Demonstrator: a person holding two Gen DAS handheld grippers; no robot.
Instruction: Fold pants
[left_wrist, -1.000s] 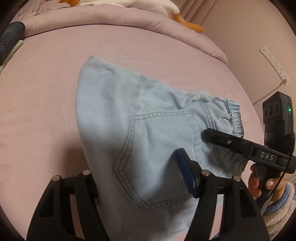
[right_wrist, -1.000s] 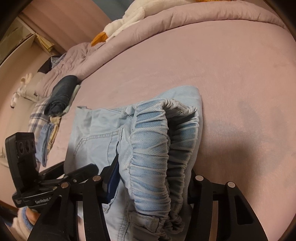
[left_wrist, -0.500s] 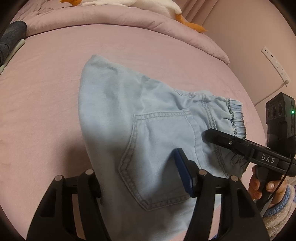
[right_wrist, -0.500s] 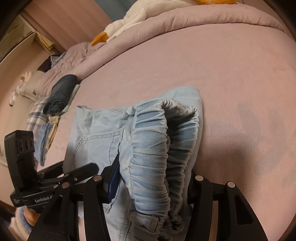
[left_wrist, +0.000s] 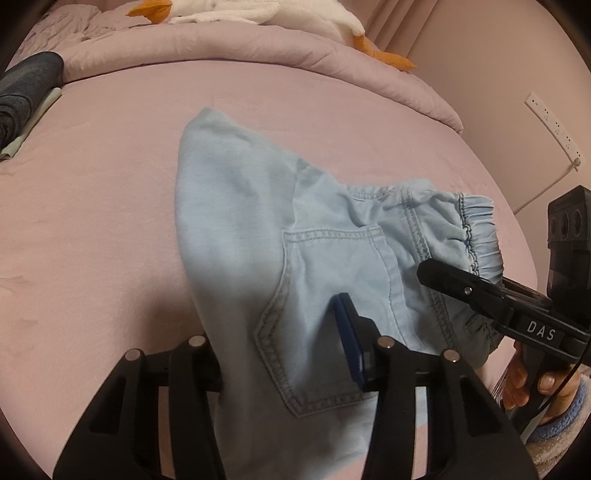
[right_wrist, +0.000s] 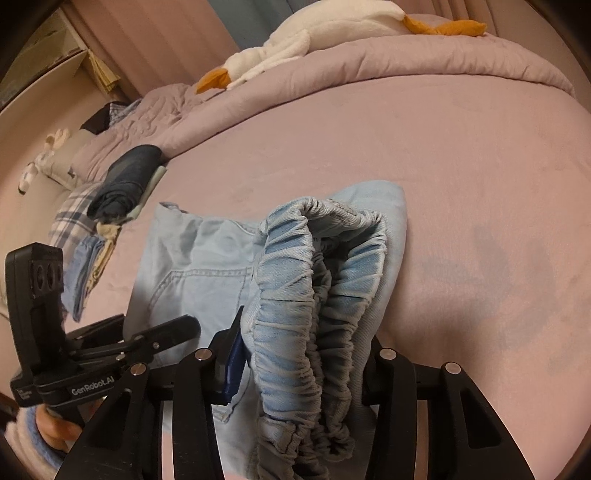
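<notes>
Light blue denim pants (left_wrist: 236, 221) lie folded on the pink bed (left_wrist: 92, 221), back pocket (left_wrist: 325, 288) facing up, near end raised off the sheet. My left gripper (left_wrist: 277, 350) is shut on the pants beside the pocket; its left pad is hidden under cloth. The right gripper (left_wrist: 480, 295) shows at the right edge of the left wrist view, at the elastic waistband (left_wrist: 480, 229). In the right wrist view the right gripper (right_wrist: 303, 365) is shut on the bunched waistband (right_wrist: 306, 295). The left gripper (right_wrist: 122, 347) appears at lower left, a hand around it.
A rolled pink duvet (left_wrist: 240, 44) with a white and orange plush (left_wrist: 258, 11) runs along the far side. Dark folded clothes (right_wrist: 129, 173) and a plaid stack (right_wrist: 74, 221) lie at the left edge. A wall power strip (left_wrist: 554, 125) hangs past the right edge.
Both grippers have drifted slightly over the bed with the pants still held. More of the duvet and plush shows at the top. Both grips are unchanged.
</notes>
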